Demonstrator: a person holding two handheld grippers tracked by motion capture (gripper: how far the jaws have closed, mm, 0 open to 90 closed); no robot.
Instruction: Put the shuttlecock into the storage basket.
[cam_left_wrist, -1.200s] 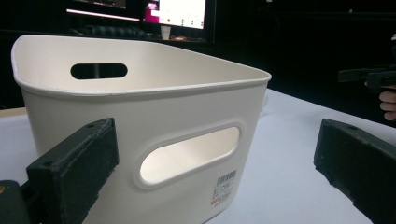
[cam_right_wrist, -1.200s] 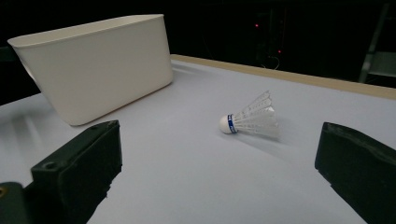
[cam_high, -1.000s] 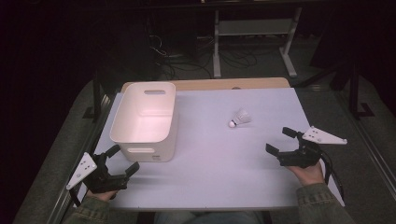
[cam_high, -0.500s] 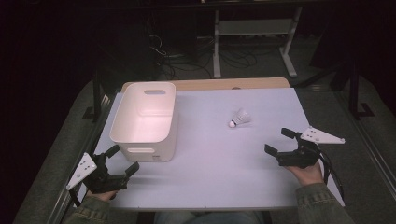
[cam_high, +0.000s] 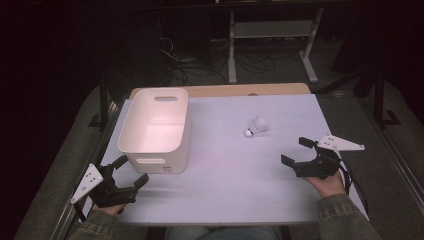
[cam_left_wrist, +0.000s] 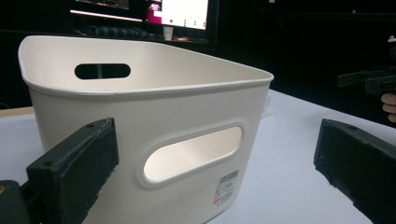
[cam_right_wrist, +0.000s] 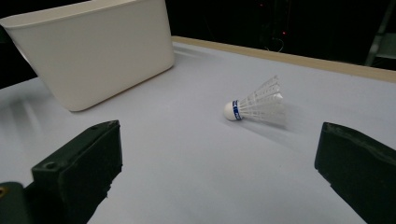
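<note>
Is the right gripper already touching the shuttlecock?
Apart. In the right gripper view, bare table lies between the open right gripper and the shuttlecock; the high view shows the same gap.

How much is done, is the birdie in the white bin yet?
Not yet. The birdie lies on its side on the table, apart from the white bin, and nothing shows inside the bin. The right tongs are open and aimed at the birdie without touching it. The left tongs are open by the bin's near wall. Grabbing, carrying and dropping probably all remain.
</note>
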